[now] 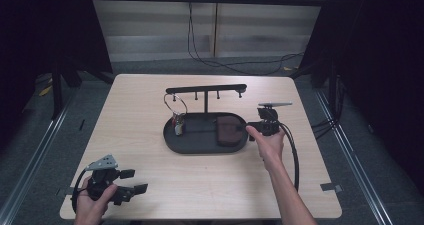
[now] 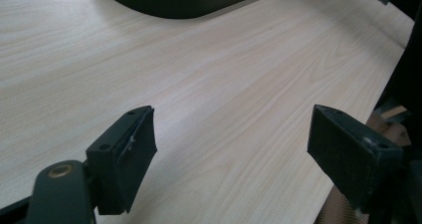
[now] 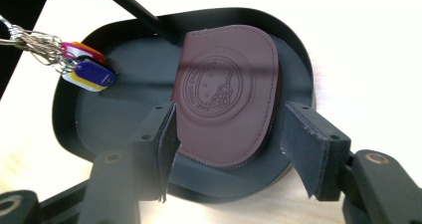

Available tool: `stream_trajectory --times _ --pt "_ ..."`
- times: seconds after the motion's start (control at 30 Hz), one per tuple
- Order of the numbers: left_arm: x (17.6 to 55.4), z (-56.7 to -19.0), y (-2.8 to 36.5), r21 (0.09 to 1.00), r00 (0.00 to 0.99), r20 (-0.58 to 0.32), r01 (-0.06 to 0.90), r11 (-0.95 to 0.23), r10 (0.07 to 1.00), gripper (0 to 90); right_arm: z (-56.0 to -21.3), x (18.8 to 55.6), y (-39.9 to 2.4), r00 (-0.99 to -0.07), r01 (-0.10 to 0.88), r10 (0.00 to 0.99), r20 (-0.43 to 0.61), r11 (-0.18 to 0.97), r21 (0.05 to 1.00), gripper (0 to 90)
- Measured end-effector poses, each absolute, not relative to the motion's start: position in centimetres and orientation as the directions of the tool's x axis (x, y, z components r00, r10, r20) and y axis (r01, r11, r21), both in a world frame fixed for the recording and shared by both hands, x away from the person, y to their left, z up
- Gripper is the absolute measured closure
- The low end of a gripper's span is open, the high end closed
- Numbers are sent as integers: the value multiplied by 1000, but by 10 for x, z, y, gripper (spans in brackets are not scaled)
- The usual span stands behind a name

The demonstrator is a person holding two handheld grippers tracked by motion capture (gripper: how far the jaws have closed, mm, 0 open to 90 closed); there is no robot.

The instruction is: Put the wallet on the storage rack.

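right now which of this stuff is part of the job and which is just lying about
In the job:
- brown leather pouch
- black tray
- right hand-held gripper, jaws open at the pouch

Lying about:
- keyring with coloured tags
- left hand-held gripper, open over bare table

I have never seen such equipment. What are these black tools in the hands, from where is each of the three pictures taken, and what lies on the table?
A person holds a two-jaw hand gripper in each hand. The high view looks down from above on the light wooden table. The other two pictures come from cameras riding on each gripper, looking along its black jaws.

The left gripper rests near the table's front corner, jaws open over bare wood. The right gripper stands at the end of the black oval tray, jaws open around, not pressing, the brown leather pouch lying in it. A bunch of colourful key tags on a wire ring hangs from the tray's black hook rack. Nothing is held.
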State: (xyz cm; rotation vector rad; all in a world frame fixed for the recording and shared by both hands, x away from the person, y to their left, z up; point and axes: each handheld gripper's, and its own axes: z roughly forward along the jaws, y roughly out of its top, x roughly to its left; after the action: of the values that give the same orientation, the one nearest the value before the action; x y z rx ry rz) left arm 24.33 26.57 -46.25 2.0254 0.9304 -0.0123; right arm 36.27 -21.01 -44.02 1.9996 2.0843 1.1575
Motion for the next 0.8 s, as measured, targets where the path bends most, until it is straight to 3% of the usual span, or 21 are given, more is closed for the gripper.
stream_trajectory --times 0.8 --pt "244 -464 266 708 699 -341 631 -318 629 187 -453 290 -247 -237 778 883 405 -77 623 339"
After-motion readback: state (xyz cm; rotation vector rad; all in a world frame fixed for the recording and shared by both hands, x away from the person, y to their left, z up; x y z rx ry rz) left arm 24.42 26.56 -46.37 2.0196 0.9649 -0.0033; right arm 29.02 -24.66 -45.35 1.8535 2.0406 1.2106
